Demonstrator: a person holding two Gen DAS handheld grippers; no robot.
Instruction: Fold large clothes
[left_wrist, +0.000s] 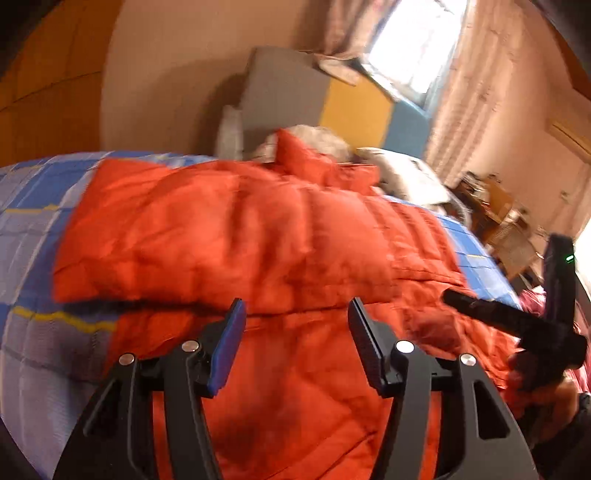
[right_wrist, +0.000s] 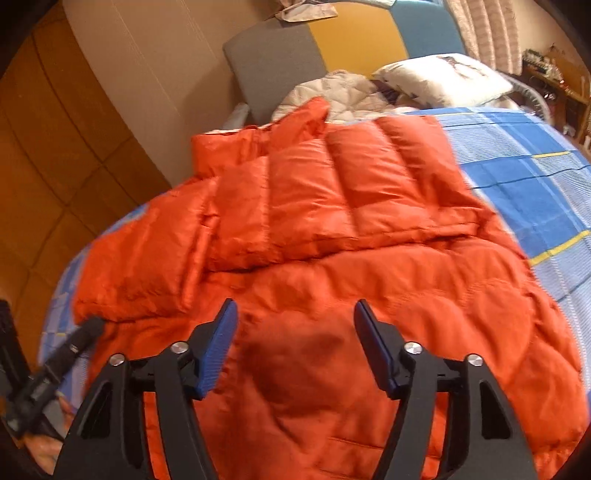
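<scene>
The orange puffer jacket (right_wrist: 332, 229) lies spread on the bed (right_wrist: 517, 177), its collar toward the headboard (right_wrist: 273, 62) and its hem toward the person. One sleeve is folded across the chest, so the upper half sits as a thick padded slab running crosswise, while the lower body stretches out toward both cameras. The jacket's long axis runs from hem to collar, straight ahead of both tools.

The left hand-held gripper (left_wrist: 295, 314) hangs above the lower part of the jacket, jaws parted about halfway with nothing between them, only orange fabric showing below. The right hand-held gripper (right_wrist: 295, 314) hangs over the hem area too, jaws also apart and empty; no pad presses on cloth in either view.

Each tool appears at the edge of the other's view, so they flank the hem. Both look about equally near the lower edge, which suggests the next fold would lift the hem forward along that long axis, toward the collar.
</scene>
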